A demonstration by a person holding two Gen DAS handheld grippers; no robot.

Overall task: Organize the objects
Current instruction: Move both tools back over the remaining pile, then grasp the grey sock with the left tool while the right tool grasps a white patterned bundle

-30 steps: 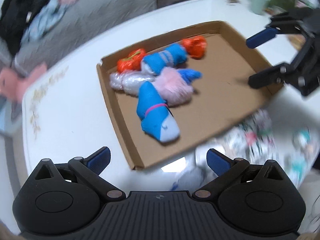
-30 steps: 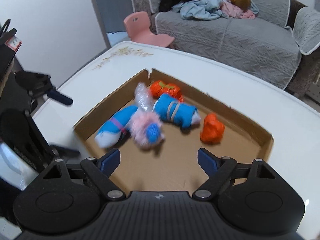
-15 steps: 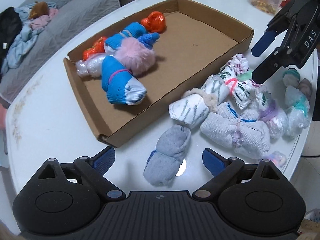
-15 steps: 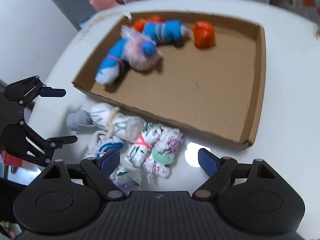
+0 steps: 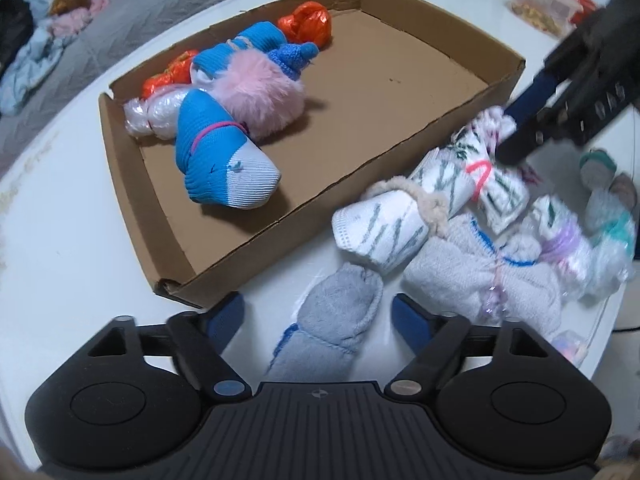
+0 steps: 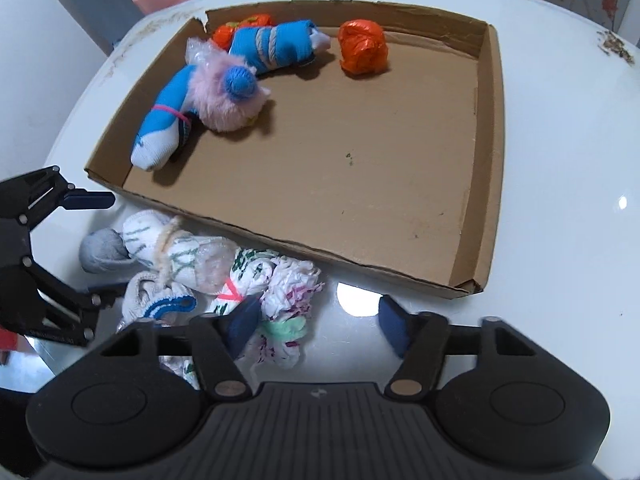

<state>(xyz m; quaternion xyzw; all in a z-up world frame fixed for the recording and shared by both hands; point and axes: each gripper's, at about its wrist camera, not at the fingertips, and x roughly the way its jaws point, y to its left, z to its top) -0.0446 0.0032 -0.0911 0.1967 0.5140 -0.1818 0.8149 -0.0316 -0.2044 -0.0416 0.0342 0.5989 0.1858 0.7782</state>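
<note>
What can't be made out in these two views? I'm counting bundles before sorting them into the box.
- Left wrist view: the grey sock is cut off behind the left gripper.
- Right wrist view: bundles near the right gripper are hidden by its body.
- Left wrist view: the right-edge bundle is blurred.
- Cardboard box: the clear-wrapped bundle is partly covered.

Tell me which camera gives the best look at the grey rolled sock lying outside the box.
The left wrist view: the grey rolled sock lies close, between the open left gripper fingers. The right wrist view shows only its rounded end, small, beside the white bundles.
</note>
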